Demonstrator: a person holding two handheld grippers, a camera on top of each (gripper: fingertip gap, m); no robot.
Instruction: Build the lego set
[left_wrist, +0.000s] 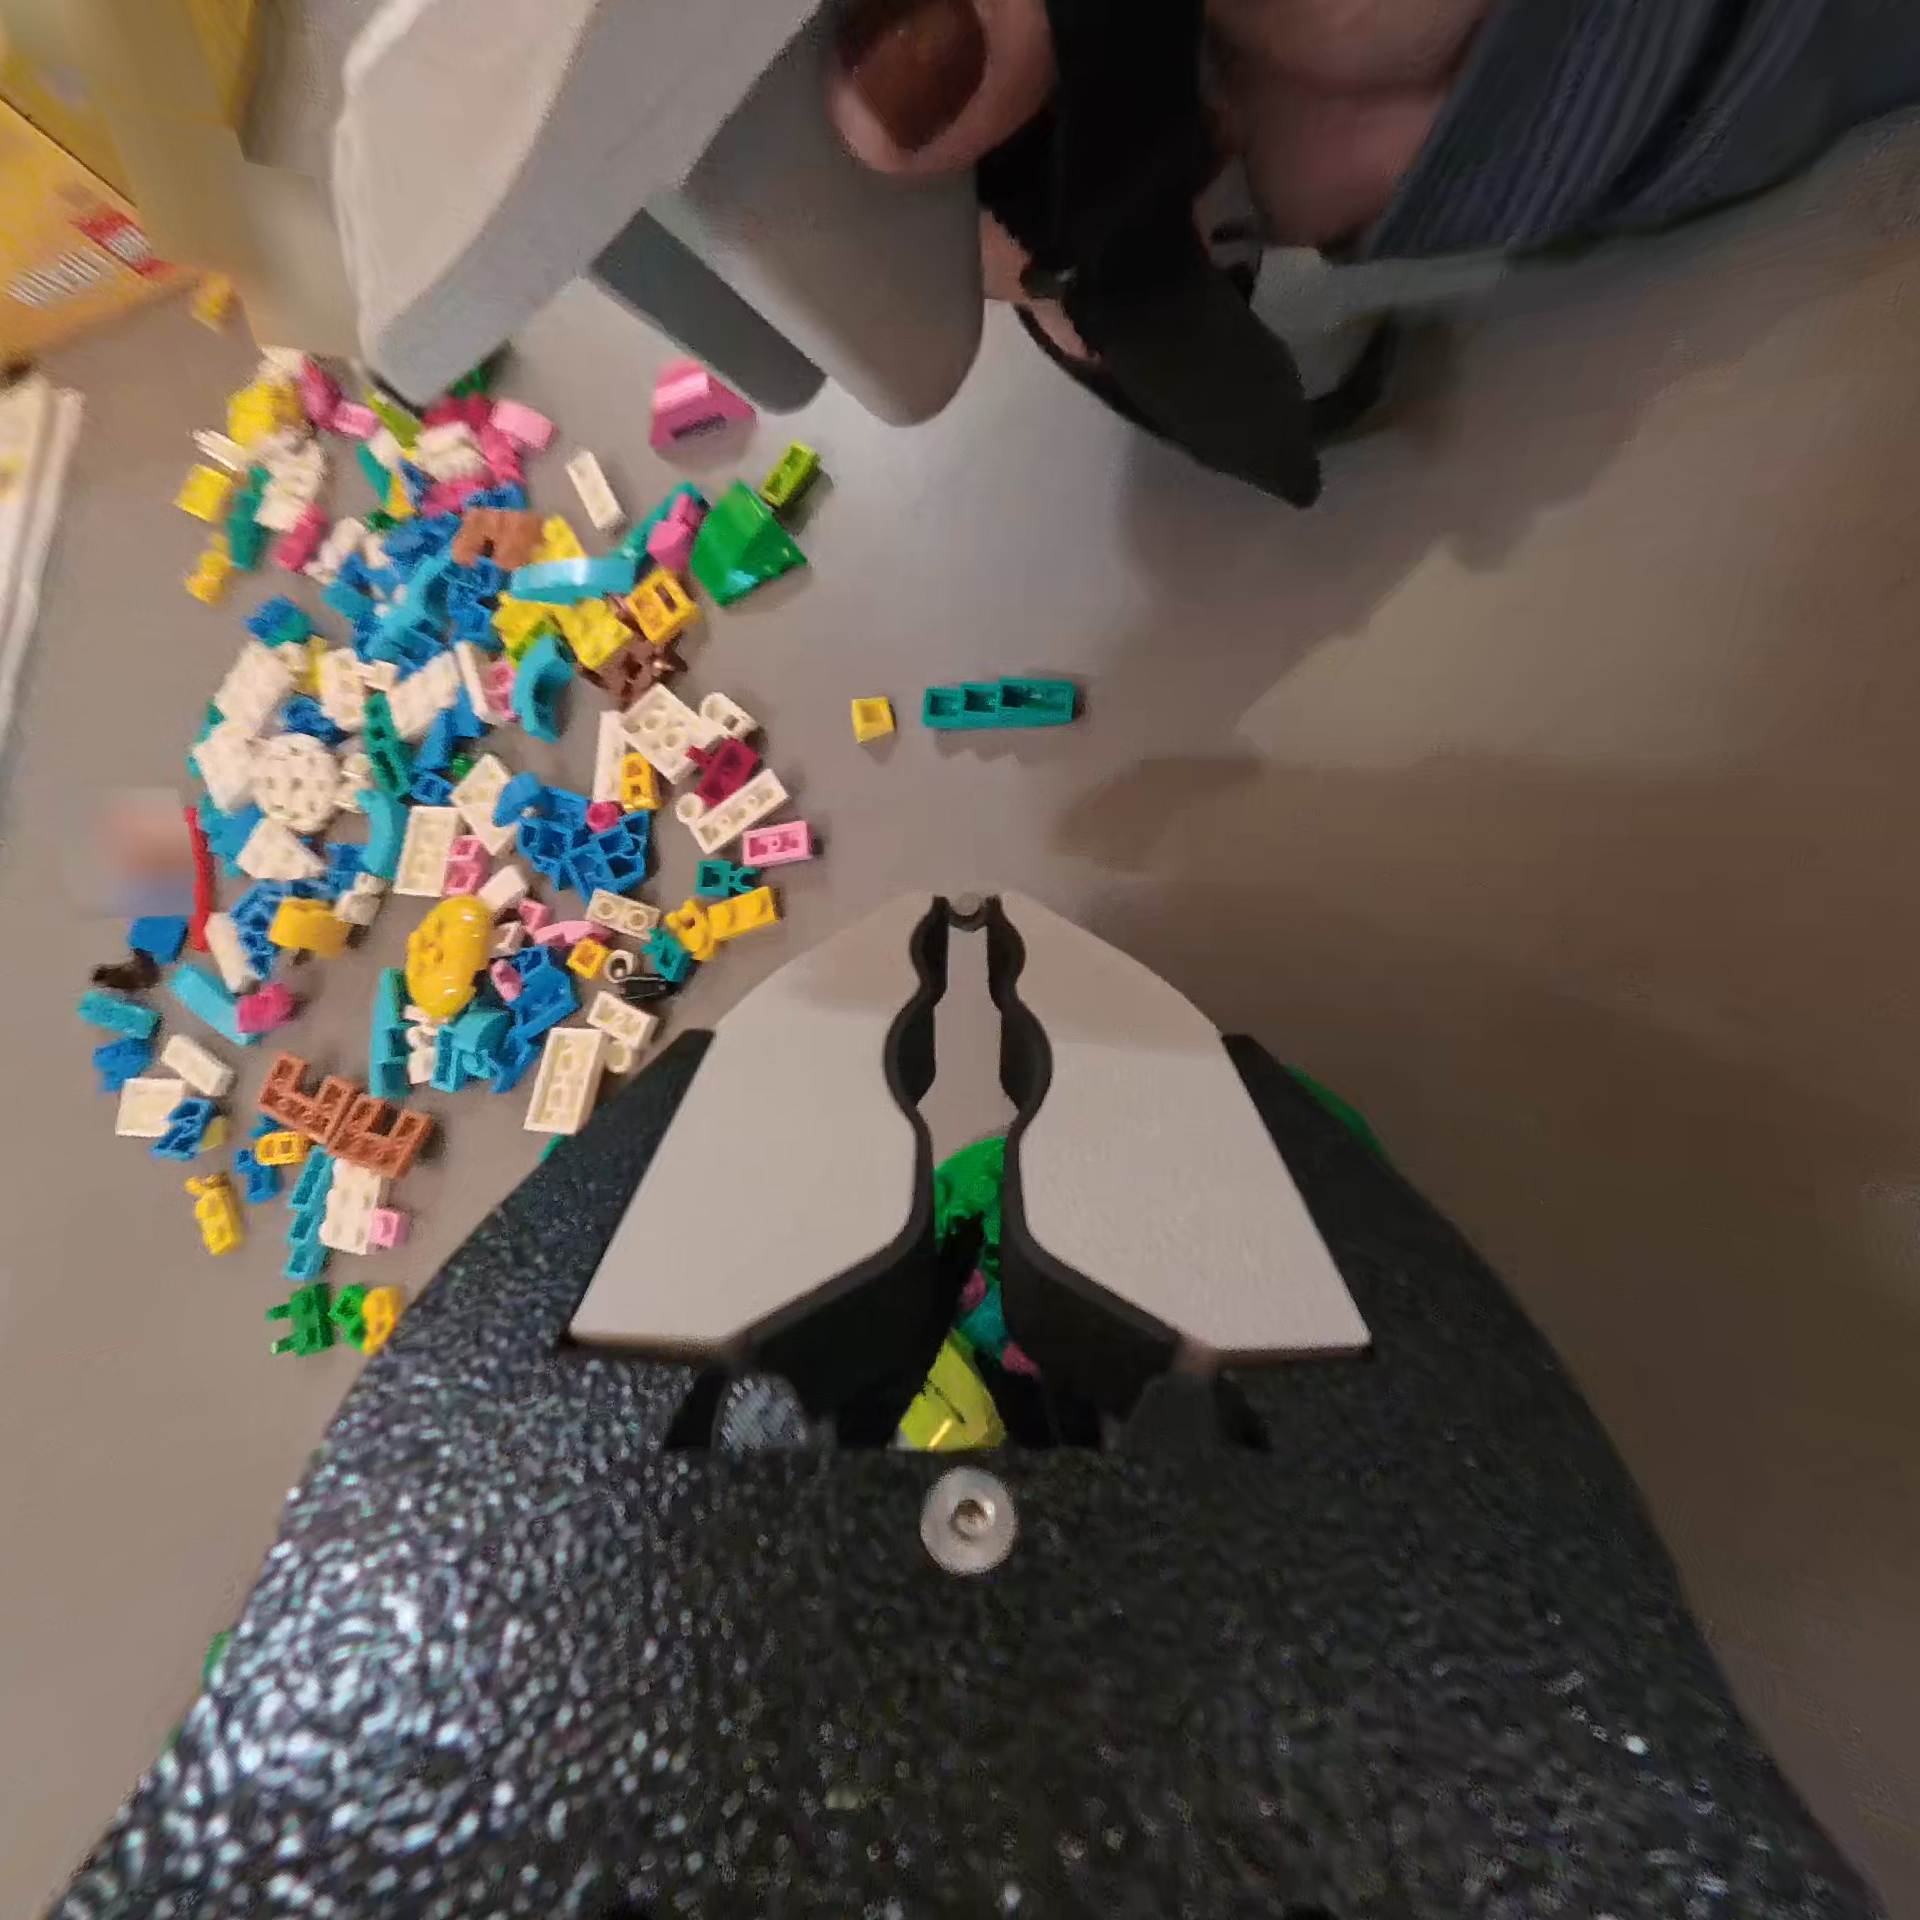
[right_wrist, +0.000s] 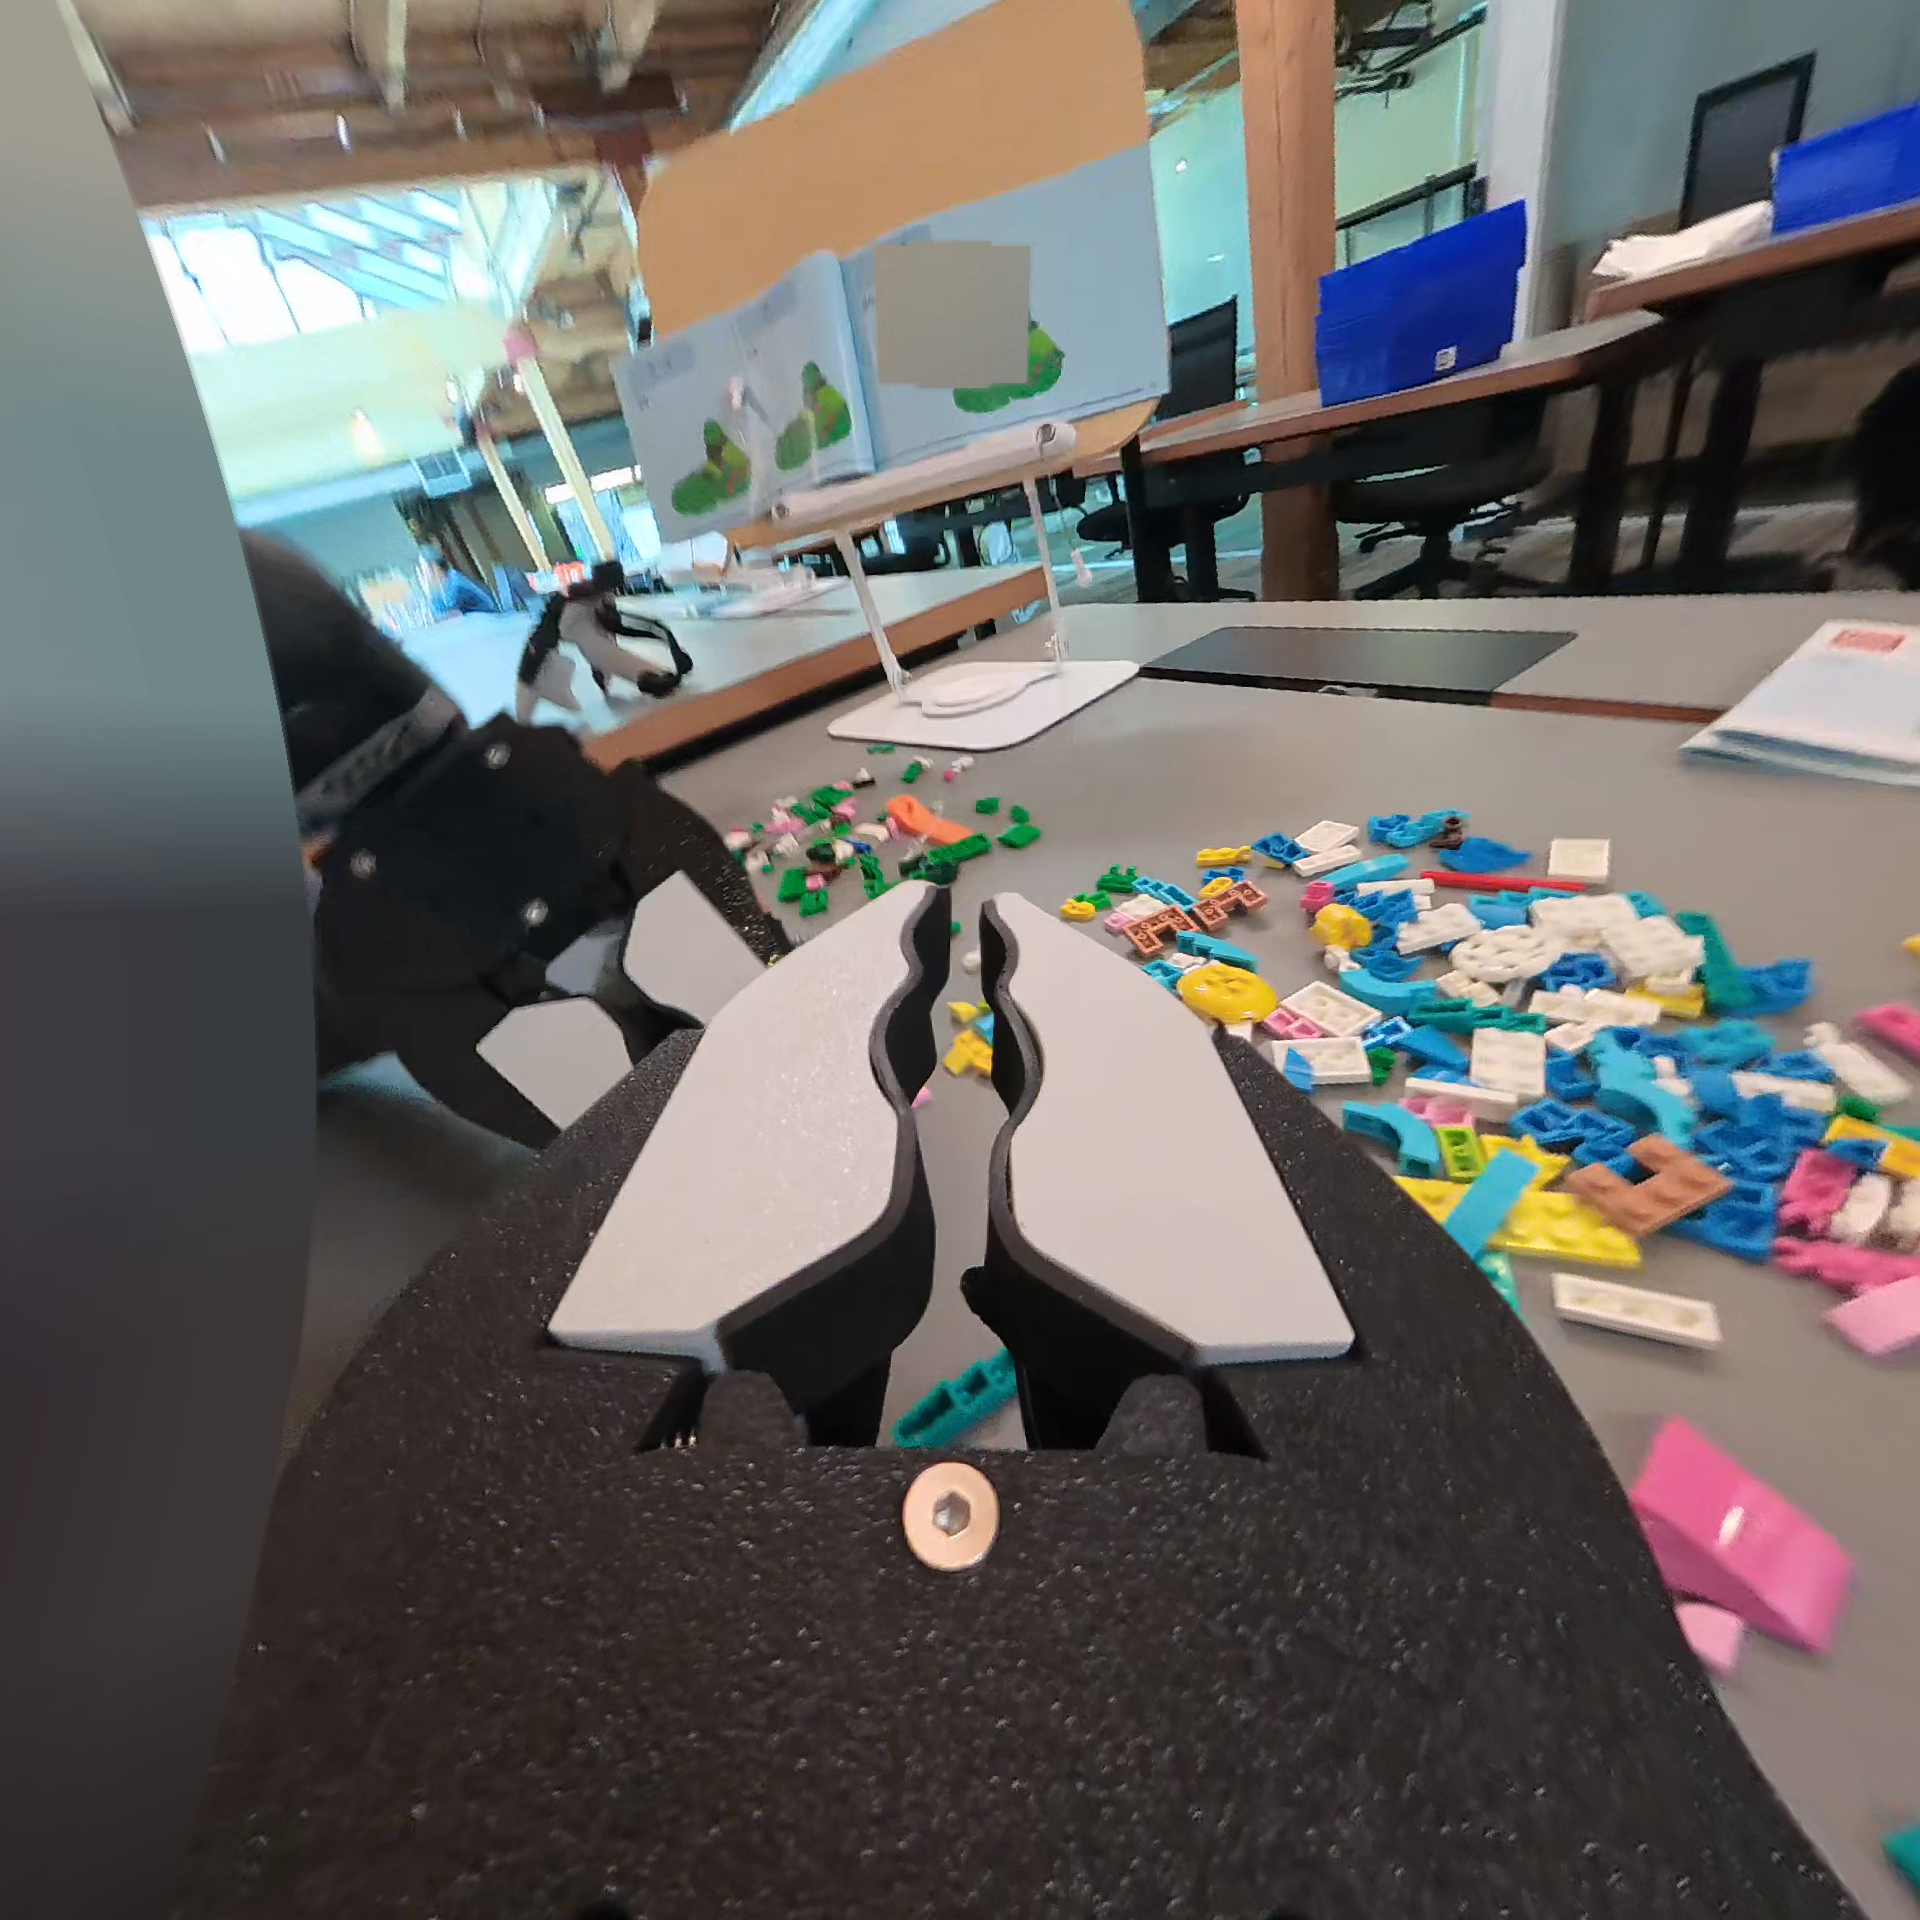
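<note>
My left gripper (left_wrist: 966, 912) is shut on a small grey round piece, pinched at its fingertips above the grey table (left_wrist: 1507, 883). A green build (left_wrist: 971, 1174) shows through the gap under its fingers. A big pile of loose coloured bricks (left_wrist: 436, 790) lies to its left. A teal brick row (left_wrist: 1000, 704) and a small yellow piece (left_wrist: 871, 717) lie just ahead. My right gripper (right_wrist: 966, 914) is empty, with only a narrow gap between its fingers, and hovers over the table. It also shows in the left wrist view (left_wrist: 675, 239), held by a hand.
An open instruction booklet (right_wrist: 894, 395) stands on a white stand behind a small pile of green pieces (right_wrist: 862, 842) and an orange tool (right_wrist: 930, 821). A pink slope brick (right_wrist: 1745, 1538) lies at the right. A yellow box (left_wrist: 62, 239) and more booklets (right_wrist: 1818, 717) lie at the table's edges.
</note>
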